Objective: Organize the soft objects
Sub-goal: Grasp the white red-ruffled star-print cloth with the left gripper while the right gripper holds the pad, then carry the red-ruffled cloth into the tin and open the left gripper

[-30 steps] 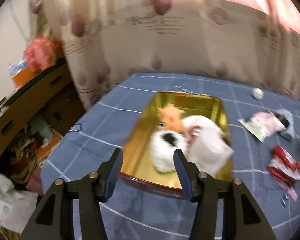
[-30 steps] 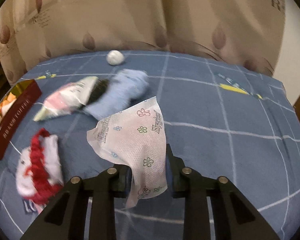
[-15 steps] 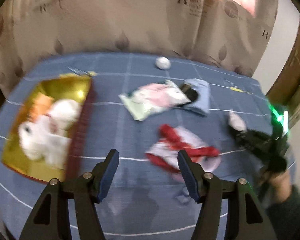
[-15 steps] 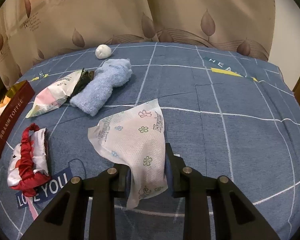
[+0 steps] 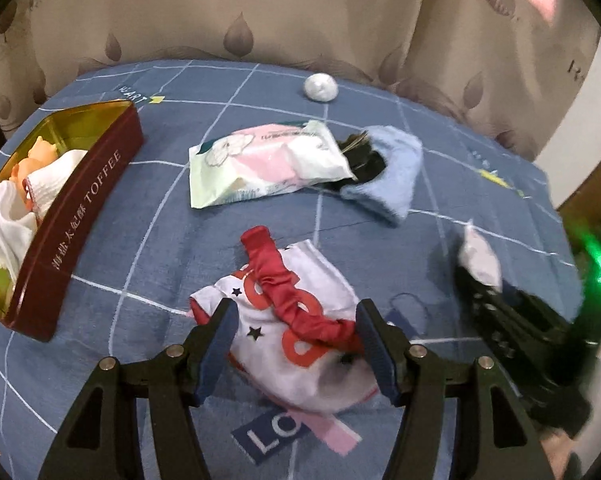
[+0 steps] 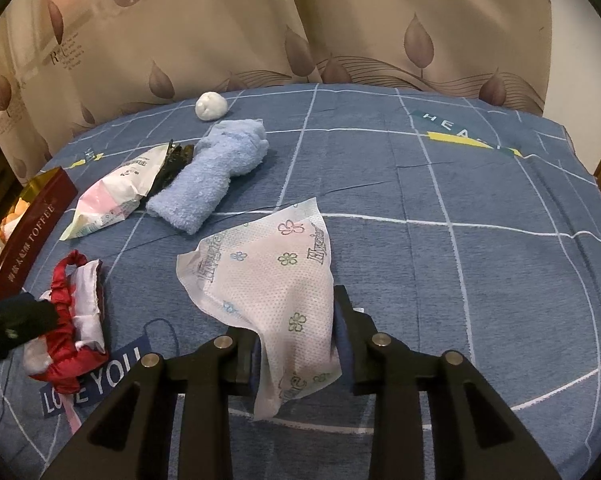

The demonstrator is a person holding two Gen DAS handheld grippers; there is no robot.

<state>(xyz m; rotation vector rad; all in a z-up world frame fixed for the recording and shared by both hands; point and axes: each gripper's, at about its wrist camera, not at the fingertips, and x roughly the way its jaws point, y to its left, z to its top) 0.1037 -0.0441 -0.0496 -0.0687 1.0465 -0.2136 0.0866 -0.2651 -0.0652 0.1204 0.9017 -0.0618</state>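
My left gripper (image 5: 294, 326) is open and hovers over a red and white satin pouch (image 5: 284, 320) on the blue cloth; the pouch also shows in the right wrist view (image 6: 70, 320). My right gripper (image 6: 296, 340) is shut on a white flowered tissue pack (image 6: 268, 280) and holds it just above the cloth; it shows at the right of the left wrist view (image 5: 480, 258). A toffee tin (image 5: 80, 216) at the left holds white cloths and an orange toy. A pink and white wipes pack (image 5: 268, 160), a blue towel (image 6: 216, 176) and a white ball (image 5: 320, 87) lie beyond.
A dark comb-like item (image 5: 360, 160) lies between the wipes pack and the towel. A beige leaf-print curtain (image 6: 300, 20) hangs behind the table. The table's right edge (image 6: 580, 152) meets a wooden frame.
My left gripper has swung right from above the tin and come down over the red and white pouch. My right gripper still holds the tissue pack, nearly in place.
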